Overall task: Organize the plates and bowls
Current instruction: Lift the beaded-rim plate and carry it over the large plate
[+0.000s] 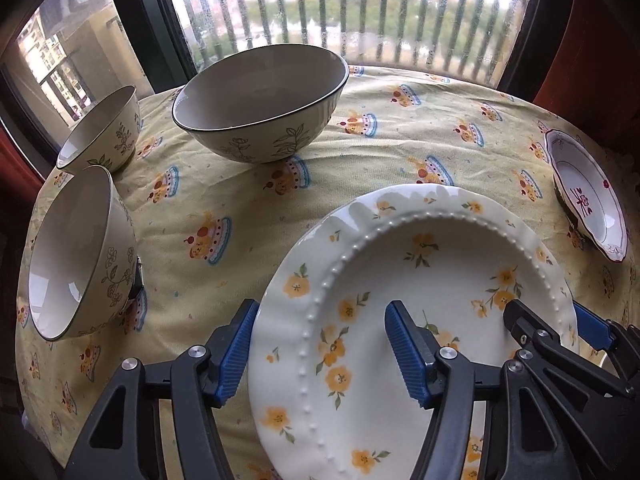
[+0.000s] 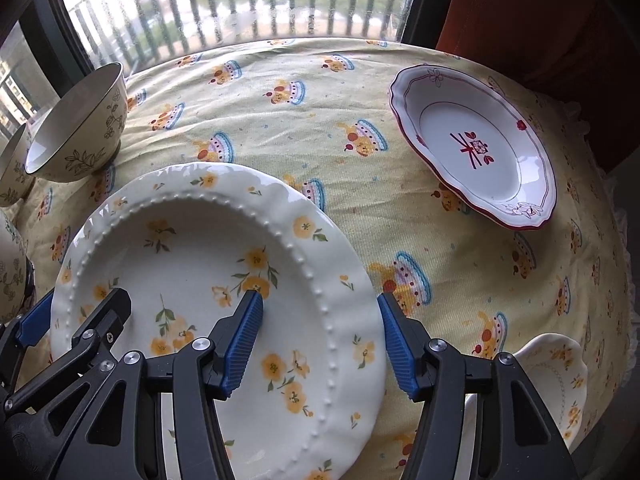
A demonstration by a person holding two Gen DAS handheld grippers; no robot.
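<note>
Jaws of left gripper (image 1: pixel 320 348) and right gripper (image 2: pixel 320 340) each astride opposite rims of yellow-flowered plate (image 2: pixel 192 240), grip uncertain.

Two wrist views, steeply down, close, sharing yellow-flowered plate (image 1: pixel 360 312)

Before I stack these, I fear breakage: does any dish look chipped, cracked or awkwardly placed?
No chips or cracks show. The yellow-flowered plate sits between both sets of jaws; one small bowl leans on its side.
</note>
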